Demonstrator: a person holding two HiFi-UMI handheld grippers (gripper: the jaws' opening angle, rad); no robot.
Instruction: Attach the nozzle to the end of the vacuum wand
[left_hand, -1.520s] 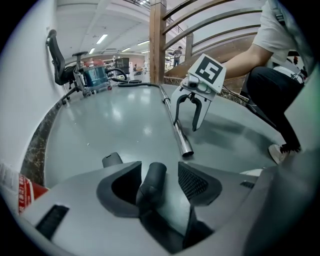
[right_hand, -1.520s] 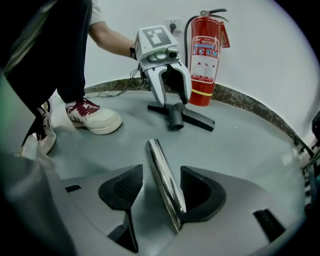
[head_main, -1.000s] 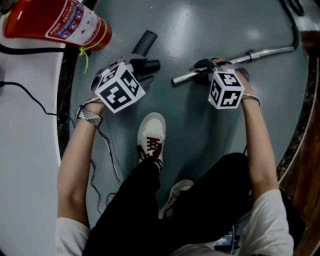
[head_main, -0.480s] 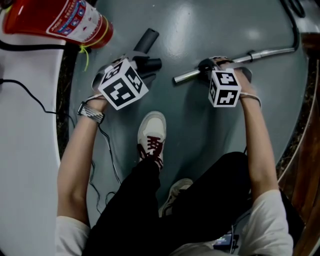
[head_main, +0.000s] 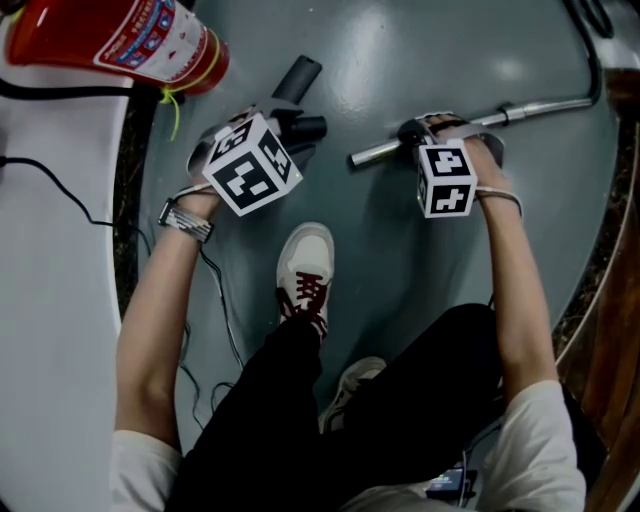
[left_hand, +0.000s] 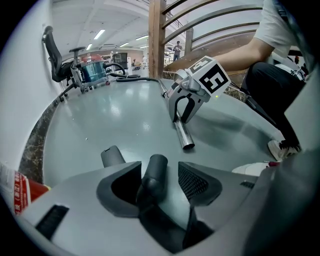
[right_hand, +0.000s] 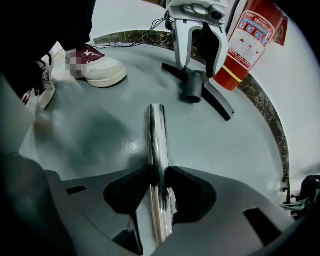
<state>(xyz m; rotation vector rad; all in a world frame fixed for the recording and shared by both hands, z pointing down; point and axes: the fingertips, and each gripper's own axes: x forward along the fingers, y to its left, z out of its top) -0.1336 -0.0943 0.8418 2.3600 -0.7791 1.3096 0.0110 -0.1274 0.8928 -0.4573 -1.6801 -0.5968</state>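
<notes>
The dark grey nozzle (head_main: 298, 100) lies on the grey floor, its round neck (left_hand: 154, 172) pointing toward the wand. My left gripper (head_main: 287, 133) straddles that neck with a gap at each pad, so it is open. The chrome vacuum wand (head_main: 530, 108) lies to the right, its open end (left_hand: 184, 136) a short way from the nozzle. My right gripper (head_main: 415, 135) points steeply down over the wand near that end. Its jaws are closing, and in the right gripper view both pads touch the wand (right_hand: 156, 135).
A red fire extinguisher (head_main: 110, 40) lies at the upper left beside a white surface with a black cable (head_main: 60, 195). The person's shoe (head_main: 305, 265) rests on the floor between the arms. A wooden railing (head_main: 610, 330) borders the right side. A dark hose (head_main: 590, 50) joins the wand's far end.
The right gripper has turned slightly over the wand and drawn its jaws in onto it. The left gripper stays over the nozzle; wand and nozzle lie where they were.
</notes>
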